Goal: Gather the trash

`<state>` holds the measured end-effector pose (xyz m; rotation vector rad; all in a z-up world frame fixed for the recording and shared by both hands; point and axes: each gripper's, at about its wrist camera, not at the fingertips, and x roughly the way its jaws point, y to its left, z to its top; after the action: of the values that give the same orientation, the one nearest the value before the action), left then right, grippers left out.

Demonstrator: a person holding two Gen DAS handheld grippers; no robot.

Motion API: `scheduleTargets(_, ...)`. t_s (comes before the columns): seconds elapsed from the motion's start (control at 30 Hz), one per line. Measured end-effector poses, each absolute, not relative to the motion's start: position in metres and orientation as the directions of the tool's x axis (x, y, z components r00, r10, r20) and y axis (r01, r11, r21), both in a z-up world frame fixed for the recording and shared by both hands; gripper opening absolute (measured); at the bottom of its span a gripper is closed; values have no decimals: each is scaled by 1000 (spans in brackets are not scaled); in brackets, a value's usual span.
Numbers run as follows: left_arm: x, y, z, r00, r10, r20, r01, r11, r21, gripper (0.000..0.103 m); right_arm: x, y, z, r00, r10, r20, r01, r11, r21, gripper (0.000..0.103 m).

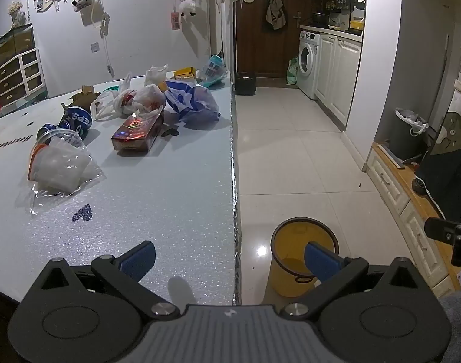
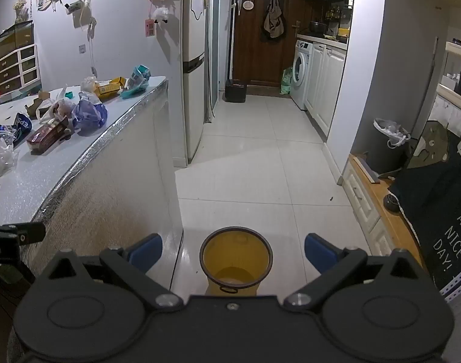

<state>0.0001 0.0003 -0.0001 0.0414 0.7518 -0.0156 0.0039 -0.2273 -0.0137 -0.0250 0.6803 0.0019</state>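
Yellow plastic bin (image 2: 236, 261) stands on the white floor tiles just beside the table's (image 1: 169, 211) foil-edged corner, nothing visible inside it. Right claw (image 2: 233, 255) hangs above the bin, jaws spread wide and holding nothing. Left claw (image 1: 230, 261) hovers over the table edge beside the bin, likewise wide apart and empty. Farther from the bin, on the table, trash lies scattered: a clear plastic bag (image 1: 59, 168), a red carton (image 1: 138, 134), a blue Pepsi can (image 1: 76, 119), and a blue-white bag (image 1: 192, 101).
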Motion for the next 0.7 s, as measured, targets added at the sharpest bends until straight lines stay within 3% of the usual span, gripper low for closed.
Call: scheduleTargets(0.7,-1,6,1,731,1,-682,31,999,34,103,5,-228,-14,779,-7,-627,-9,1000,-22,101)
